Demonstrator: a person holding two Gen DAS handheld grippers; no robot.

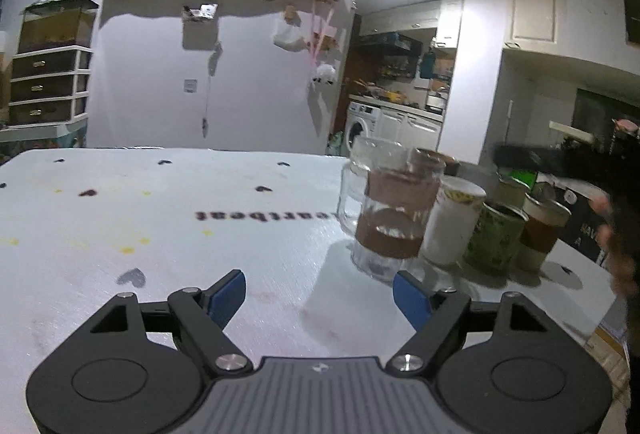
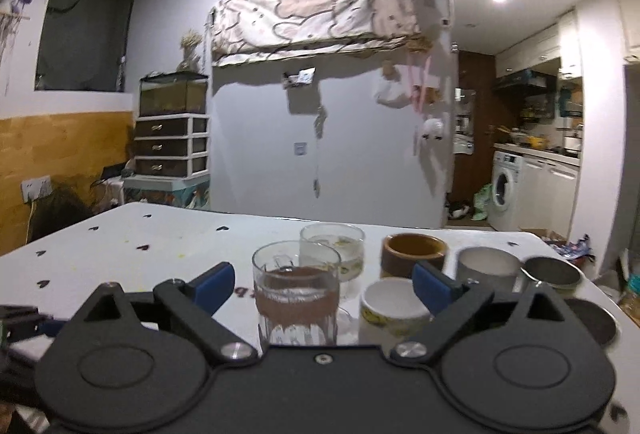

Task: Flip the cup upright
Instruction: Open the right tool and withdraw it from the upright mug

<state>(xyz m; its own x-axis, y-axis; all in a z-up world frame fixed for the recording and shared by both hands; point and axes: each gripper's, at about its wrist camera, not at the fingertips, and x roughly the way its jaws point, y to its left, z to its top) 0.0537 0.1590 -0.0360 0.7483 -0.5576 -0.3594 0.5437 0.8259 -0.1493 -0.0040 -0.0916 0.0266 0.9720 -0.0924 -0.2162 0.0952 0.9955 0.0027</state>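
A clear glass mug with a brown band stands upright on the white table, mouth up. In the right wrist view the glass mug stands just ahead, between the blue fingers. My left gripper is open and empty, low over the table, with the mug a little ahead of its right finger. My right gripper is open with nothing held. The right gripper also shows blurred at the right edge of the left wrist view.
Several other cups stand upright by the mug: a white cup, a second clear glass, a brown cup, a grey cup and a dark cup. The table's right edge is close.
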